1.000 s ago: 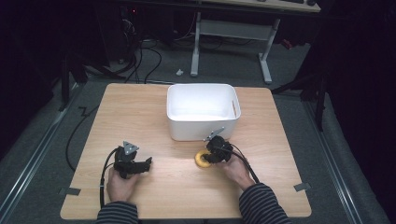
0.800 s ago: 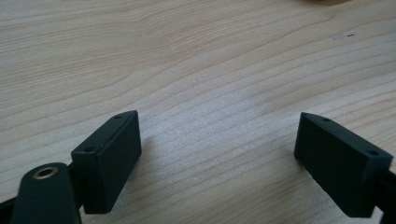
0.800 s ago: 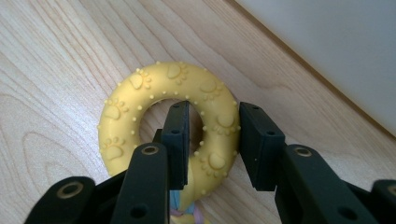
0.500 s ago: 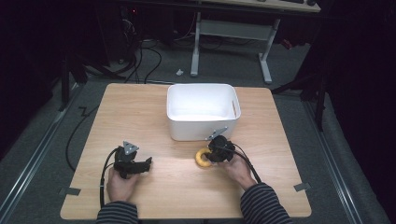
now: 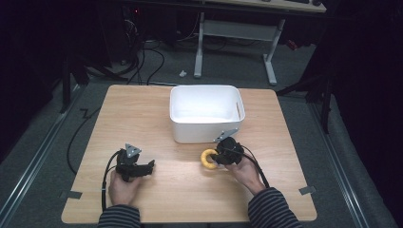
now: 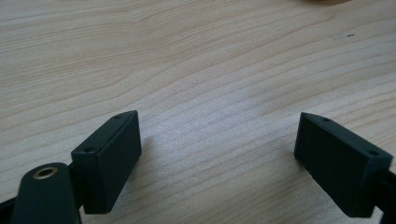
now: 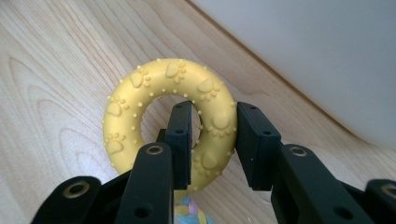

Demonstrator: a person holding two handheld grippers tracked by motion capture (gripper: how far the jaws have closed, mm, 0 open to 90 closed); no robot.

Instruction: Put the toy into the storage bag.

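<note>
High view: a wooden worktop (image 5: 142,114) fills the middle of the frame, with a white bin (image 5: 207,114) standing on its upper centre. Just below the bin's lower right corner, the right tool (image 5: 216,158) pinches a yellow ring (image 5: 206,159), which is tilted up on edge and lies close to the bin's front wall without clearly touching it. Lower left of centre, the left tool (image 5: 151,166) is held over bare wood, well apart from the ring. Right gripper view: the ring (image 7: 140,107), studded with paw prints and small bumps, sits at mid-frame; one jaw passes through its hole and the other presses its outer edge, so the right-hand part of the band is clamped between them. The bin's white wall (image 7: 317,56) occupies the upper right, and a scrap of multicoloured material (image 7: 189,212) shows at the bottom edge. Left gripper view: the jaws stand spread wide over plain wood grain (image 6: 210,70), with nothing between them.
</note>
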